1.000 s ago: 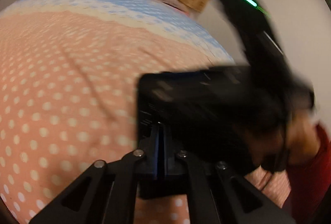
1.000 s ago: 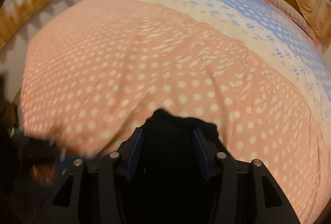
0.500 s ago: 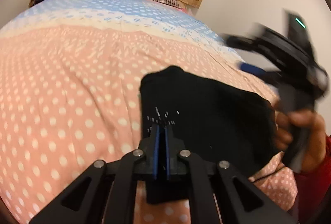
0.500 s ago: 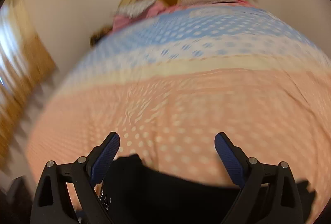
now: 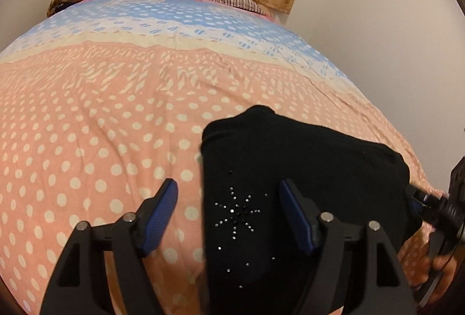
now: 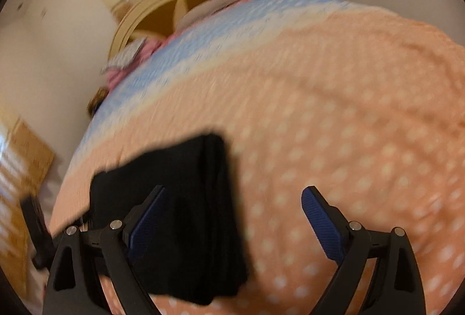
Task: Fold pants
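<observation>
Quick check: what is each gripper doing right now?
Left gripper: jaws opening, holding nothing; pants lie beneath it on the bed.
Right gripper: open, holding nothing.

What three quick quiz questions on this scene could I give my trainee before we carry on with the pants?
1. True or false: the black pants lie folded on the dotted bedspread.
2. What decoration shows on the pants in the left wrist view?
A. a rhinestone starburst
B. a red stripe
C. a printed logo
3. Is the right gripper clamped on the fabric?

Key:
1. True.
2. A.
3. No. Its fingers stand wide apart, pressing nothing. The left gripper is opening too, with the pants' edge between its fingers but unpinched.
</observation>
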Demonstrator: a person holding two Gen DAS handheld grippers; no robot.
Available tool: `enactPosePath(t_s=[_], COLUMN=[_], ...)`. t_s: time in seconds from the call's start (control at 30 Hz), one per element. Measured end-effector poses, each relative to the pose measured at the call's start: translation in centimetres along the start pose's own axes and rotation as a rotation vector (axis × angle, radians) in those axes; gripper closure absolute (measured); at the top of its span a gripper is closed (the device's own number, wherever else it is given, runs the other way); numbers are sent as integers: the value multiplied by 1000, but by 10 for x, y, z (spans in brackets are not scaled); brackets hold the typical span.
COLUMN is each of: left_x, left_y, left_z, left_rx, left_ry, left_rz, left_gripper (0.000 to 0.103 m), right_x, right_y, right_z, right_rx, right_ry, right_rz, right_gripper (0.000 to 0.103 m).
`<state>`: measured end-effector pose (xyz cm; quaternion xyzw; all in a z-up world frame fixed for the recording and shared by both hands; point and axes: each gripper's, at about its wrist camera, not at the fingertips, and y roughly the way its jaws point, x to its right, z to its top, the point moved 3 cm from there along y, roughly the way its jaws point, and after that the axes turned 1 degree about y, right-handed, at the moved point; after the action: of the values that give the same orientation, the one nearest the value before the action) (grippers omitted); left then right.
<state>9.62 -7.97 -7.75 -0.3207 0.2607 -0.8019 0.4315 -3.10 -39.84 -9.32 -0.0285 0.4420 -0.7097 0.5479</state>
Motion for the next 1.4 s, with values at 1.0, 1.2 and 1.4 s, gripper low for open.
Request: enactPosePath(t_s=[1.0, 1.2, 1.4], left_x=[39, 43, 47], left_y=[-11, -7, -5], left_z=[-9, -9, -9], left_rx=[-11, -17, -11], left_ry=[124, 135, 124], left_rz=[102, 129, 150], left_gripper=[86, 86, 87], right_x=[-63, -58, -46], right_y=[-5, -2, 0], right_z=[-52, -50, -48], right_rx=[63, 65, 48], right_ry=[-328, -306, -224], right_rz=[-218, -201, -129], right_gripper=[62, 62, 58])
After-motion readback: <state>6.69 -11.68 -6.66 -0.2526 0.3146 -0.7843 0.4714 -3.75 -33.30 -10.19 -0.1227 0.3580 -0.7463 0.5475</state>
